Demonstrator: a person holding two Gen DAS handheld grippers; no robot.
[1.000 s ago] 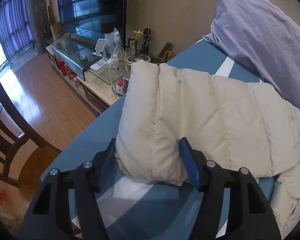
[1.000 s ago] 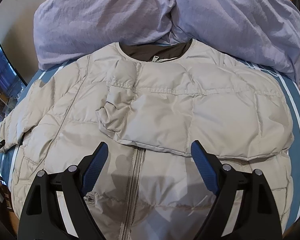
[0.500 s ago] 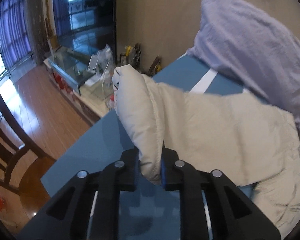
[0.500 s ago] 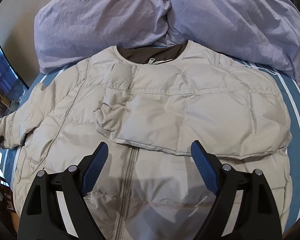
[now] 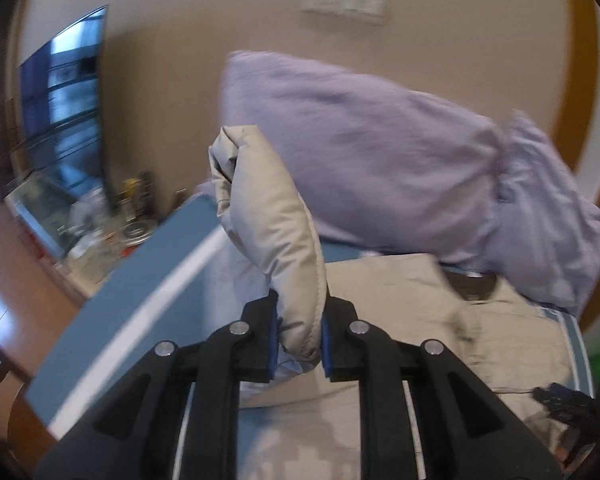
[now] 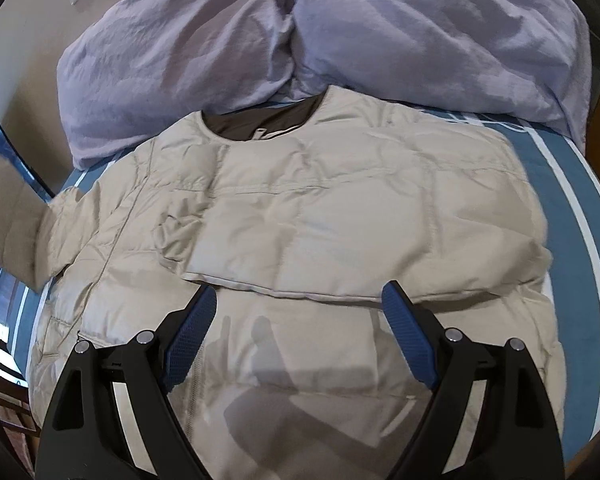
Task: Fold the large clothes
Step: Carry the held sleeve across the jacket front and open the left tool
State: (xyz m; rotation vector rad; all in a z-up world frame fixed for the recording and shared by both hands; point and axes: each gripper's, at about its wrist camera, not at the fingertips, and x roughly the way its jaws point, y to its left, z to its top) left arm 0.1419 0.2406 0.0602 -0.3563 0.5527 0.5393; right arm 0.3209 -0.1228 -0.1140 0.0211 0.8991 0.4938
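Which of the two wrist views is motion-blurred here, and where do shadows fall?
Left wrist view: background smeared, the lavender pillow and wall soft, while the left gripper clamping the beige puffer jacket sleeve stays fairly sharp. Right wrist view: crisp except the raised sleeve at the left edge; the open right gripper casts a grey shadow on the beige quilted jacket.
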